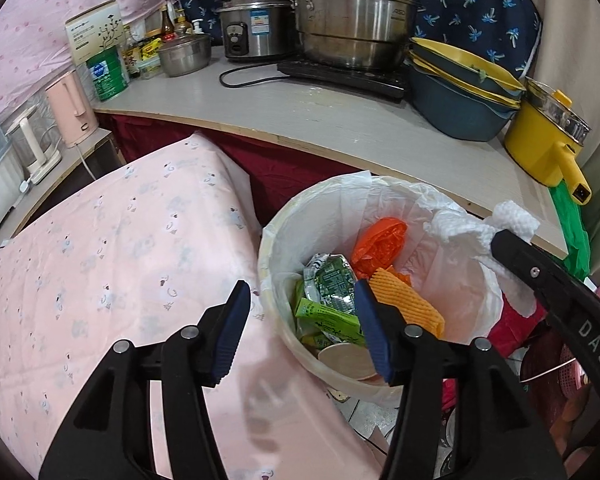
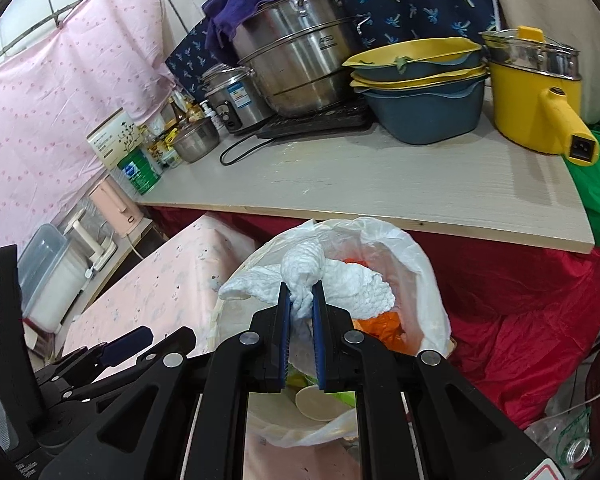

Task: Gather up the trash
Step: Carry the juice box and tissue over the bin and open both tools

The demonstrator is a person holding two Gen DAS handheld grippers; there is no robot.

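A round cream bin (image 1: pixel 276 240) lined with a white bag stands below the counter edge. It holds a green wrapper (image 1: pixel 328 312), an orange bag (image 1: pixel 380 244), orange foam netting (image 1: pixel 408 300) and a paper cup (image 1: pixel 348 360). My left gripper (image 1: pixel 302 320) is open and empty over the bin's near rim. My right gripper (image 2: pixel 301 304) is shut on a crumpled white paper towel (image 2: pixel 340 276) and holds it above the bin (image 2: pixel 220 320). The towel also shows in the left wrist view (image 1: pixel 512 220) at the bin's far right rim.
A pink patterned cloth (image 1: pixel 100 260) covers a surface left of the bin. The counter (image 1: pixel 300 108) behind carries steel pots, a rice cooker, stacked blue and yellow basins (image 1: pixel 460 92) and a yellow electric pot (image 1: pixel 544 140). Red fabric (image 2: pixel 520 300) lies to the right.
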